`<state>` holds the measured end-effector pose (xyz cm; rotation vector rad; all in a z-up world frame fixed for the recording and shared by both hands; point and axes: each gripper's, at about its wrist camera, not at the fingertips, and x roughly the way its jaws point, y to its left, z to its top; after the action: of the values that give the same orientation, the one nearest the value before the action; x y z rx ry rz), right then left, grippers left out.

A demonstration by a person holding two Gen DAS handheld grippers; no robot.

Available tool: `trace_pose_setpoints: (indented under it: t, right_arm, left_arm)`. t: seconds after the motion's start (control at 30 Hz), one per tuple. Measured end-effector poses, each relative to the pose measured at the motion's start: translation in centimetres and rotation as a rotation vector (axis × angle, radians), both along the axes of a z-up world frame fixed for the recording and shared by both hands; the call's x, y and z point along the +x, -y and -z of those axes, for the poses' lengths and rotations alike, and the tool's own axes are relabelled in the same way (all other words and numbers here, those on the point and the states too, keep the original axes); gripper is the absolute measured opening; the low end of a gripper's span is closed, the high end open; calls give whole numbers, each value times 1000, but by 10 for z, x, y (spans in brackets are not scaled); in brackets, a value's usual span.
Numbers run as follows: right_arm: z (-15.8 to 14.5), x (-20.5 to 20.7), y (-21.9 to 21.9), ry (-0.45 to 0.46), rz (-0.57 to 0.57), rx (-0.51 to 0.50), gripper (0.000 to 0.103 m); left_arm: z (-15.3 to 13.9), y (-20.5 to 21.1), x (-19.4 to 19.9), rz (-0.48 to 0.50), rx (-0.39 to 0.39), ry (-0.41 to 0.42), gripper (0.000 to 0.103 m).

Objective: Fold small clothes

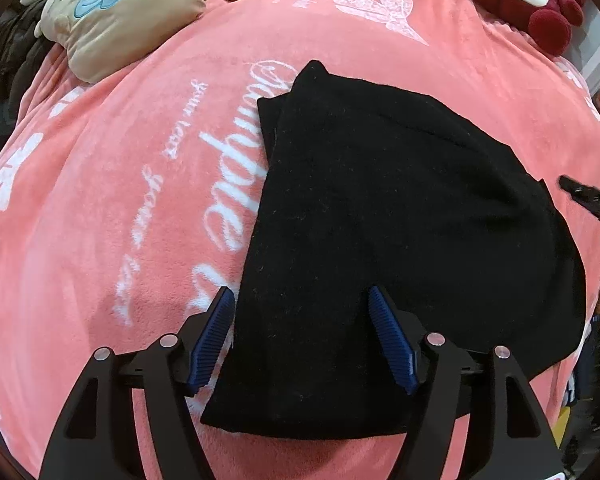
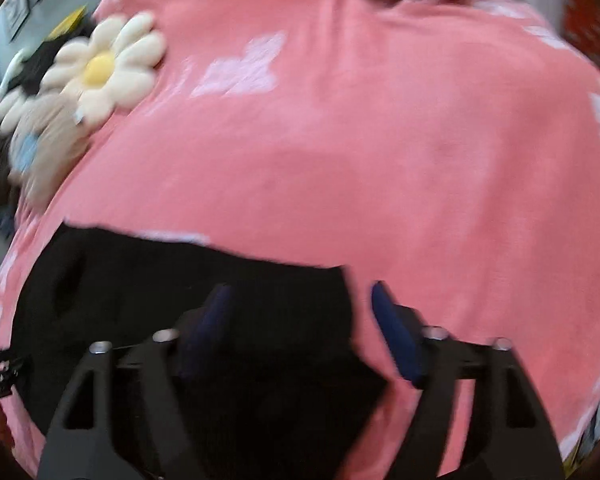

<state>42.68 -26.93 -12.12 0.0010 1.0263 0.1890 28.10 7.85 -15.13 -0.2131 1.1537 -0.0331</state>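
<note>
From the left wrist, a black garment point(image 1: 400, 248) lies already doubled over on the pink blanket point(image 1: 120, 200), running from the blanket's middle toward its near edge, with a second layer showing along its far-left side. The left gripper point(image 1: 302, 344) hangs over the garment's near-left part with its jaws spread wide and nothing between them; one blue pad is over the blanket just off the cloth's left edge, the other over the cloth. A tan plush cushion point(image 1: 132, 12) sits at the far-left corner and a dark red plush point(image 1: 540, 4) at the far-right corner. From the right wrist, blurred, the right gripper point(image 2: 300, 332) straddles the garment's point(image 2: 160, 300) right edge, jaws likewise wide apart and empty. A daisy cushion point(image 2: 104, 68) rests toward the far left. The step looks like the pause between folds; the next move would call for each gripper to pinch a near corner through all layers.
</note>
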Motion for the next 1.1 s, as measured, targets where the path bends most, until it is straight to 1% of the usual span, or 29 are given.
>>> trace_pose_setpoints:
  t: [0.03, 0.07, 0.1, 0.13, 0.2, 0.23, 0.27, 0.3, 0.33, 0.37, 0.4, 0.43, 0.47, 0.5, 0.57, 0.6, 0.63, 0.67, 0.7, 0.73, 0.77, 0.87, 0.9, 0.93, 1.0, 1.03, 1.07, 1.1]
  right_arm:
    - [17, 9, -5, -66, -15, -13, 26]
    - [28, 15, -6, -114, -14, -8, 7]
    - [27, 17, -4, -95, 4, 6, 6]
    - [19, 20, 5, -44, 68, 21, 3]
    - [10, 25, 25, 4, 190, 39, 3]
    - [4, 25, 34, 28, 260, 17, 4]
    - [-1, 23, 35, 37, 267, 16, 5]
    - [-11, 17, 28, 51, 222, 77, 6]
    - [-17, 13, 19, 54, 168, 120, 11]
    - [-25, 6, 0, 54, 81, 149, 14]
    - [-31, -1, -22, 59, -4, 142, 23]
    - [-35, -10, -50, 66, -99, 107, 33]
    - [-35, -14, -73, 59, -163, 74, 37]
    - [-29, -17, -97, 37, -228, 44, 40]
    - [-15, -15, -124, 13, -263, -1, 42]
    - [-3, -7, -133, -18, -271, -28, 43]
    - [13, -2, -141, -71, -269, -42, 39]
    - [20, 1, -143, -78, -259, -25, 34]
    - [18, 2, -144, -57, -252, -9, 13]
    - [12, 8, -145, -54, -240, -2, 1]
    - [5, 9, -146, -34, -228, 11, 1]
    - [-31, 15, -142, 84, -181, 89, 1]
    - [-35, 17, -143, 101, -177, 97, 2]
    - [-26, 24, -145, 90, -177, 68, 3]
    - [4, 39, -149, 20, -153, -39, 5]
    - [8, 40, -143, 2, -140, -64, 6]
    - [6, 39, -137, 2, -117, -60, 6]
    - [-1, 30, -127, 20, -95, -29, 6]
  left_arm:
    - [1, 0, -1, -2, 1, 1, 69]
    - [1, 1, -1, -5, 2, 0, 69]
    - [0, 2, -2, -6, 3, -1, 69]
    - [-1, 2, -1, -5, 3, -5, 69]
    - [0, 1, 0, -3, -4, -10, 69]
    - [0, 0, 0, -2, -5, -10, 70]
    - [0, 0, 1, 0, -5, -10, 70]
    - [0, -1, 1, 2, -6, -9, 70]
    - [0, -1, 1, 1, -6, -7, 70]
    - [-1, -2, 0, 0, -10, -4, 70]
    - [-2, -3, -1, -2, -13, -2, 70]
    - [-3, -4, -2, -6, -16, -2, 69]
    - [-4, -5, -4, -13, -25, -2, 68]
    - [-6, -6, -6, -16, -38, 0, 67]
    - [-11, -4, -11, -15, -47, 7, 67]
    - [-14, -2, -13, -9, -44, 11, 67]
    - [-17, 1, -16, -1, -35, 17, 67]
    - [-19, 3, -18, 9, -26, 19, 67]
    - [-20, 5, -19, 18, -20, 22, 67]
    - [-21, 6, -20, 25, -15, 26, 68]
    - [-23, 8, -22, 32, -15, 30, 68]
    - [-21, 8, -22, 33, -25, 26, 68]
    - [-19, 7, -21, 31, -28, 24, 68]
    - [-17, 8, -21, 26, -26, 19, 67]
    - [-11, 8, -19, 12, -20, 4, 68]
    - [-7, 7, -18, 1, -17, -9, 68]
    - [-6, 6, -18, -4, -24, -13, 68]
    - [-6, 4, -18, -9, -31, -14, 68]
